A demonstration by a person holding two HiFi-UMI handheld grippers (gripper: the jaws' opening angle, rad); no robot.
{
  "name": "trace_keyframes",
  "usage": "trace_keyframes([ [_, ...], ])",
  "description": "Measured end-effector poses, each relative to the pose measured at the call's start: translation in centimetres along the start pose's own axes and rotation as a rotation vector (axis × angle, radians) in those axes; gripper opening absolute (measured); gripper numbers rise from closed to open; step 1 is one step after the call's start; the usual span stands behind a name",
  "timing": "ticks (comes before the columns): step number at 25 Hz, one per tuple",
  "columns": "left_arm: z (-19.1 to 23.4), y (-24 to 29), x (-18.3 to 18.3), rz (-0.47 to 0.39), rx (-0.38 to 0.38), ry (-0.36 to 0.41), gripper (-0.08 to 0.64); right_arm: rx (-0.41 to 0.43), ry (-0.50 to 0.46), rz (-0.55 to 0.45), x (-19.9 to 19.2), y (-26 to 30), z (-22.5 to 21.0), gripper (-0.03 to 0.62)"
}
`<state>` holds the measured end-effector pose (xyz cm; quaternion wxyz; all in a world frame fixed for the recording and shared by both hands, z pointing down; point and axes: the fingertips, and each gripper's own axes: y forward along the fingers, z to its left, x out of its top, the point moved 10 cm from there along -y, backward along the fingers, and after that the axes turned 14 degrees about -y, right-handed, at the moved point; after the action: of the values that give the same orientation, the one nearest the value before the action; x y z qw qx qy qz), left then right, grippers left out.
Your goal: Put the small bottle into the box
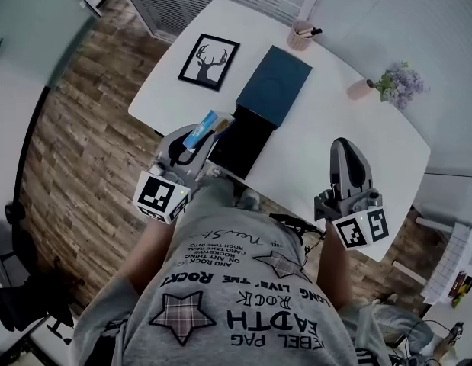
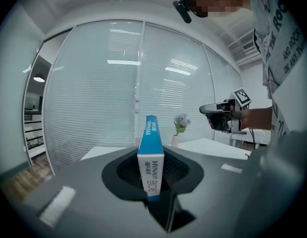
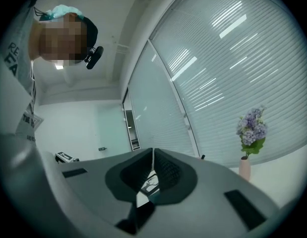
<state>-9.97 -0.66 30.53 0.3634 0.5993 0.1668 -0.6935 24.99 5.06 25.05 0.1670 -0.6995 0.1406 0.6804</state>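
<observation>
**Desk:** Head view first. Where is the thing?

**Operator:** My left tongs are clamped on a slim blue carton, held over the near edge of the white bench. It sits just beside the open dark box, whose teal lid lies beyond. I see no bare bottle, so I take it to be inside the carton. My right tongs hover over the bench, well apart from the box.

**Desk:** Left gripper view?

**Operator:** The pads press the carton's two broad faces at its near end. Most of it juts past the tips, narrow face toward the camera.

**Desk:** How will it handle?

**Operator:** Light, I judge. The card walls look stiff but could dent, and the glossy print may slip. Gripping the broad faces looks right, though a hold nearer the middle would swing less.

**Desk:** Right gripper view?

**Operator:** The jaws are clenched with nothing between them, and a vase of flowers stands off to the side.
</observation>
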Motion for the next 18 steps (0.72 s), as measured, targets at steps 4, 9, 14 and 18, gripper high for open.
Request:
trace_keyframes([
  [4, 1.9, 2.0, 0.7, 0.038, -0.110, 0.015, 0.086, -0.066, -0.009, 0.008, 0.5, 0.8, 0.8, 0.017],
  [9, 3.9, 4.8, 1.0, 0.104, -0.265, 0.038, 0.086, -0.160, -0.002, 0.023, 0.3, 1.3, 1.8, 0.017],
  [14, 5.4, 7.0, 0.8, 0.174, -0.407, 0.030, 0.086, -0.257, 0.001, 0.051, 0.5, 1.4, 3.2, 0.017],
  [18, 6.2, 8.2, 0.1, 0.239, -0.528, 0.022, 0.086, -0.337, -0.001, 0.069, 0.7, 1.1, 4.5, 0.017],
])
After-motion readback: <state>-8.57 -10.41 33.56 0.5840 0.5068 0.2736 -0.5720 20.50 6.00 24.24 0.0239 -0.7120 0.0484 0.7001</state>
